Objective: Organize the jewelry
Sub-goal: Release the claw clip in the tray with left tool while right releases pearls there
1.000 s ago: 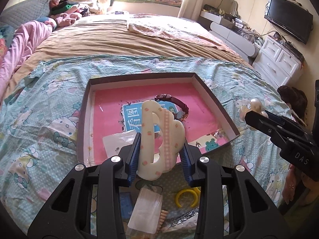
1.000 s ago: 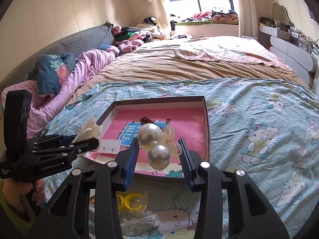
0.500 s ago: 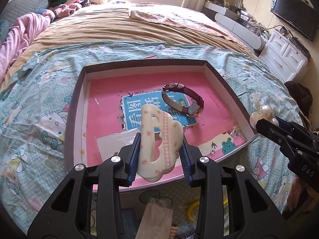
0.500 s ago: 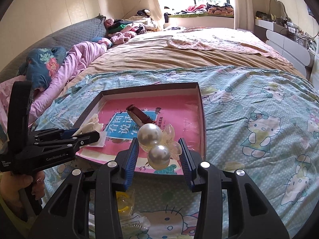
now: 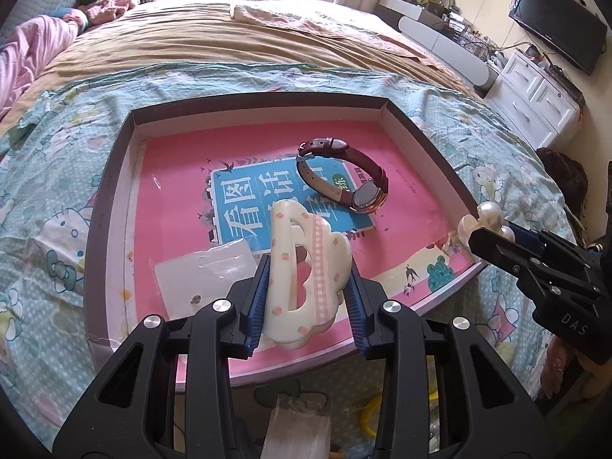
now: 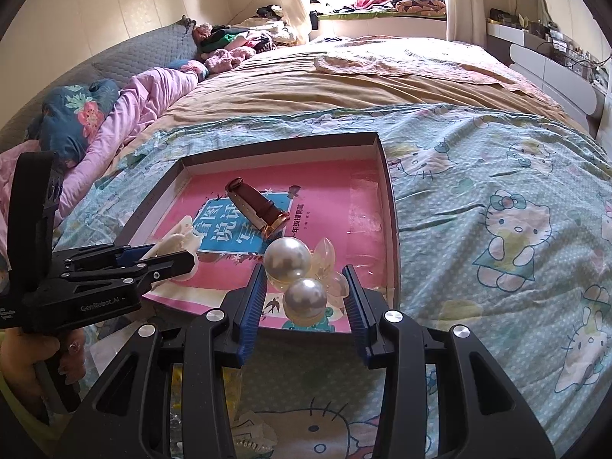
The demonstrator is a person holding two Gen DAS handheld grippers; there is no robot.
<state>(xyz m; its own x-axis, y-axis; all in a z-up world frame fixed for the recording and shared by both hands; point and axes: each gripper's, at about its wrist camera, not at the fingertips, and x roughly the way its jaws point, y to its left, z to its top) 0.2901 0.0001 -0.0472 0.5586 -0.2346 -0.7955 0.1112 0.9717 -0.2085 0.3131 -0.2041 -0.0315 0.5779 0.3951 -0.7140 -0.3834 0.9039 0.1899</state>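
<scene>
The bed [image 5: 267,57] carries a cartoon-print sheet [image 6: 497,191], and on that sheet sits a shallow box [image 5: 111,191] with a dark rim and a pink floor. Over the last second both wrist views have closed in on this box: its rim now fills far more of the left view, and its floor has come under both tools, where a second ago it lay further ahead. A brown-strapped watch [image 5: 344,176] lies on its side near the middle of the box floor, on a blue printed panel; a small white card [image 5: 202,275] lies towards the near left corner. The left gripper [image 5: 306,287] is clamped on a cream cloud-shaped hair clip [image 5: 306,267], held upright above the near edge of the box and not yet resting on the floor. The right gripper [image 6: 304,298] is closed on a pearl hair clip [image 6: 294,267], two large pearls on clear petals, above the near right corner of the box; in the left view it shows at that same corner. Neither grip has altered. Judgement: both pieces have been carried to the box and are ready to set down; lowering and release remain. A yellow ring [image 5: 369,417] and clear packets [image 5: 298,432] lie on the sheet outside the near edge, apparently unsorted.
</scene>
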